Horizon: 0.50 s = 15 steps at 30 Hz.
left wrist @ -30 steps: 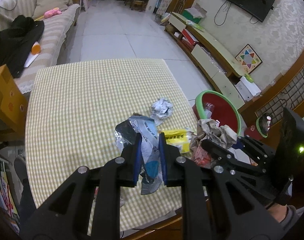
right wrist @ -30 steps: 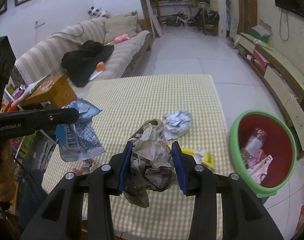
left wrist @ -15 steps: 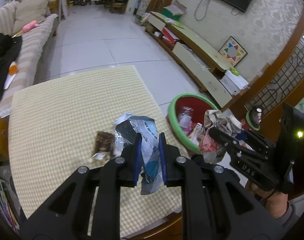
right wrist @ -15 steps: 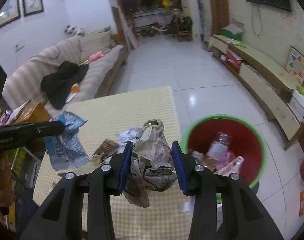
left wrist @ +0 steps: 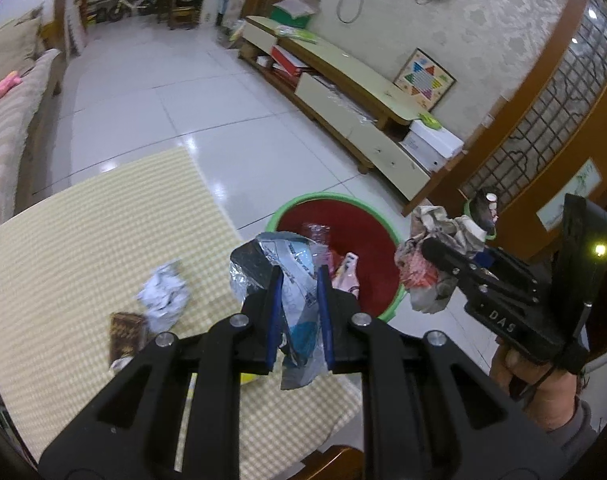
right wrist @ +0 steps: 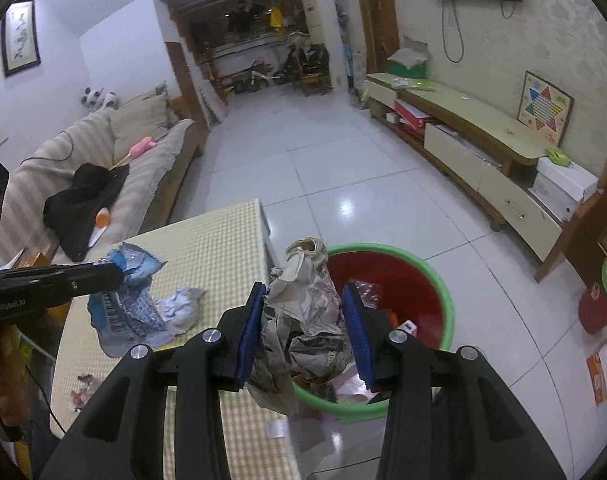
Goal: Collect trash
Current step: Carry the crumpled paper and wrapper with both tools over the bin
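My left gripper (left wrist: pixel 297 276) is shut on a silver and blue foil wrapper (left wrist: pixel 293 268), held above the table's right edge next to the bin. My right gripper (right wrist: pixel 303 304) is shut on a crumpled wad of brownish paper (right wrist: pixel 307 320), which hangs over the near rim of the red bin with a green rim (right wrist: pixel 435 276). The same bin (left wrist: pixel 367 248) shows in the left wrist view, holding several bits of packaging. The right gripper with its wad (left wrist: pixel 443 256) appears there on the right, a hand below it. A white crumpled paper ball (left wrist: pixel 165 296) and a brown packet (left wrist: pixel 123 330) lie on the table.
The table has a yellow checked cloth (left wrist: pixel 83 240). A low TV cabinet (right wrist: pixel 483 148) runs along the right wall, a striped sofa (right wrist: pixel 63 160) with dark clothing along the left. White floor tiles lie between them. A small scrap (right wrist: pixel 275 428) lies on the floor beside the bin.
Both grippers have swung right from over the table toward the bin, each keeping its trash. The bin has come to the middle of both views.
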Tool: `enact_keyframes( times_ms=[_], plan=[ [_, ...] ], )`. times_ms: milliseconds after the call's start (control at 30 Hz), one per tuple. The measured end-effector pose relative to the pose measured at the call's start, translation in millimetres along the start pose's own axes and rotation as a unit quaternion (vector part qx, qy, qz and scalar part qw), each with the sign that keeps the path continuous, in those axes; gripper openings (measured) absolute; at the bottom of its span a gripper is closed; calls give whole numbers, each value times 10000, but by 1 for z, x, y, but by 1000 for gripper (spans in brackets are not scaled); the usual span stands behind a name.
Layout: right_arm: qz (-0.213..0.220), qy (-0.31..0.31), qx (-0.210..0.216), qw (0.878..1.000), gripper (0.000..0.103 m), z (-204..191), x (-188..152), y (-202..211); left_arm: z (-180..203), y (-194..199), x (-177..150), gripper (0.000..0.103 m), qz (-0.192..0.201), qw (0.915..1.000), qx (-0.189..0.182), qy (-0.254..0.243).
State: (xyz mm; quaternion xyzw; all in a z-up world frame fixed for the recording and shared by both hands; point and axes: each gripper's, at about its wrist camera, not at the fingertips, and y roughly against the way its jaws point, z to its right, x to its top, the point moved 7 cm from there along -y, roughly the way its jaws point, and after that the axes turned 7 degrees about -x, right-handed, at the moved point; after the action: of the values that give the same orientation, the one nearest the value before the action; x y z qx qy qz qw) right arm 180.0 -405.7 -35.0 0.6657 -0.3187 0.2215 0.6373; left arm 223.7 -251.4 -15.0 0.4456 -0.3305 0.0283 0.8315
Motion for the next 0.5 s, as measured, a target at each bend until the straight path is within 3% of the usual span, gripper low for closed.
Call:
enact_keyframes(
  times_ms=[500],
  plan=[
    [-89, -412, -160, 9990, 38, 62, 8, -29, 42, -77, 28, 16, -353, 9986, -255, -312]
  ],
)
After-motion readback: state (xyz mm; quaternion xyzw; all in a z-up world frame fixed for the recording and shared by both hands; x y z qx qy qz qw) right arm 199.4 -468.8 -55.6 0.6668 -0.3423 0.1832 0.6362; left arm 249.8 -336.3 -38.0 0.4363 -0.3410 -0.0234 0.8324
